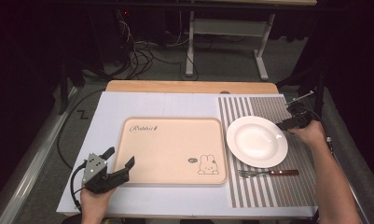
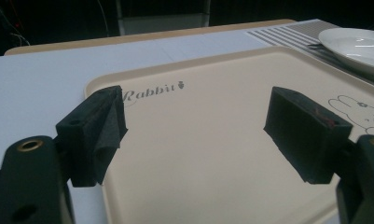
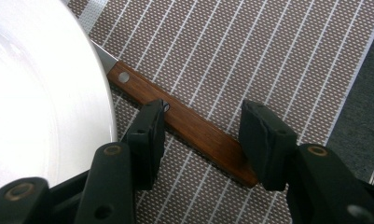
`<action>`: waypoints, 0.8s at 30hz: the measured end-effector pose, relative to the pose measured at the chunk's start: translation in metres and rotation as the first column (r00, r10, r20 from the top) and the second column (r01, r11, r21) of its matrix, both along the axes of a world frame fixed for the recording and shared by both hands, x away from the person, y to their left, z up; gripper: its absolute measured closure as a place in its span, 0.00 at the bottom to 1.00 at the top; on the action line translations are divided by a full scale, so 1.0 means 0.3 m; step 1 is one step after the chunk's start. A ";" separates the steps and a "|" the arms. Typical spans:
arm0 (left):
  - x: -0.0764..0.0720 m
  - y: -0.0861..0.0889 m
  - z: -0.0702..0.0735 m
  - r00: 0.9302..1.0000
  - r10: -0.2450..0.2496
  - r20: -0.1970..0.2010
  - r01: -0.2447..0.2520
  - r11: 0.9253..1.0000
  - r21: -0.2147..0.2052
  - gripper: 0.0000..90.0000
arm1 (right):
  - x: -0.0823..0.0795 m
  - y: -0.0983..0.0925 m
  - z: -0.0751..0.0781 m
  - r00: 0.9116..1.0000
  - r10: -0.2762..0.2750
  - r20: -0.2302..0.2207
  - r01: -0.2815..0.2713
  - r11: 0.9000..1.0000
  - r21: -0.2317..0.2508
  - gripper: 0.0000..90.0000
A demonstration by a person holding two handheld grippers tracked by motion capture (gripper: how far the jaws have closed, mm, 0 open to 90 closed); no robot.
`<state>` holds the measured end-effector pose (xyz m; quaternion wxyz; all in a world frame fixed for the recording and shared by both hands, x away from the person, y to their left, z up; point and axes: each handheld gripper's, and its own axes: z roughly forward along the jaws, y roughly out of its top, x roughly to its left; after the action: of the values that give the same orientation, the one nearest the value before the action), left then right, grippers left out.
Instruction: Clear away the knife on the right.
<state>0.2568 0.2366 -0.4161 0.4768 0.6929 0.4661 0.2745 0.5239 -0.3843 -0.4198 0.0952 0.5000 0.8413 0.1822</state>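
The right gripper (image 3: 201,140) is down over a wooden-handled knife (image 3: 184,122) that lies on the striped placemat (image 3: 250,51), just beside the white plate (image 3: 35,84). Its jaws stand partly apart, one on each side of the brown handle, and the pads are not pressing on the wood; the handle runs slantwise through the gap. The blade end goes in under the plate's rim, so how far it reaches cannot be seen.

From above, the right hand (image 1: 308,133) sits at the plate's far right side, near the mat's right edge, with the gripper's dark body in front of it; the knife is hard to make out there.

A fork (image 1: 267,172) with a matching wooden handle lies on the mat in front of the plate, well apart from that gripper.

The left gripper (image 1: 119,157) rests at the near left corner of the beige tray (image 1: 175,154), jaws wide open with nothing between them. The tray bears a rabbit drawing (image 1: 208,165).
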 end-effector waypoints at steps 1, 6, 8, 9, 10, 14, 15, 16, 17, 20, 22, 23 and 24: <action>0.000 0.000 0.000 1.000 0.000 -0.001 0.000 1.000 0.001 0.23 | 0.001 -0.001 0.000 1.000 -0.001 -0.001 0.001 1.000 0.004 0.60; -0.001 0.002 0.000 1.000 0.003 0.001 -0.003 1.000 0.001 0.24 | 0.002 0.005 0.004 1.000 -0.015 0.004 0.015 1.000 -0.013 0.66; -0.002 0.002 0.000 1.000 0.003 0.001 -0.003 1.000 0.000 0.24 | 0.001 0.006 0.004 1.000 -0.014 0.006 0.015 1.000 -0.013 0.66; -0.002 0.003 0.001 1.000 0.003 0.002 -0.003 1.000 -0.001 0.24 | 0.000 0.007 0.004 1.000 -0.017 0.007 0.017 1.000 -0.014 0.66; -0.002 0.003 0.001 1.000 0.003 0.002 -0.003 1.000 -0.001 0.24 | -0.001 0.007 0.004 1.000 -0.016 0.009 0.016 1.000 -0.014 0.65; -0.001 0.002 0.001 1.000 0.002 0.002 -0.002 1.000 -0.001 0.24 | 0.001 0.007 -0.001 1.000 -0.018 -0.004 0.018 1.000 -0.009 0.64; -0.001 0.002 0.001 1.000 0.003 0.002 -0.003 1.000 0.000 0.24 | 0.001 0.008 0.000 1.000 -0.019 -0.003 0.019 1.000 -0.008 0.67; -0.001 0.002 0.001 1.000 0.003 0.002 -0.003 1.000 0.000 0.24 | 0.001 0.008 0.000 1.000 -0.019 -0.003 0.019 1.000 -0.008 0.67; -0.002 0.003 0.001 1.000 0.004 0.003 -0.004 1.000 0.000 0.24 | 0.001 0.012 0.003 1.000 -0.019 0.005 0.019 1.000 -0.019 0.72; -0.002 0.003 0.002 1.000 0.005 0.003 -0.005 1.000 0.000 0.24 | 0.002 0.013 0.003 1.000 -0.022 0.004 0.023 1.000 -0.018 0.72; -0.002 0.003 0.001 1.000 0.004 0.003 -0.004 1.000 0.000 0.24 | 0.001 0.014 0.002 1.000 -0.025 0.006 0.026 0.999 -0.020 0.70; -0.002 0.003 0.001 1.000 0.003 0.003 -0.003 1.000 0.000 0.24 | 0.002 0.016 -0.001 1.000 -0.023 -0.001 0.023 0.999 -0.024 0.67; -0.002 0.003 0.001 1.000 0.003 0.003 -0.003 1.000 0.000 0.24 | 0.002 0.016 -0.001 1.000 -0.023 -0.001 0.023 0.999 -0.024 0.67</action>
<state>0.2562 0.2374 -0.4157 0.4769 0.6918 0.4665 0.2763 0.5244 -0.3793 -0.4200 0.1026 0.5087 0.8376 0.1707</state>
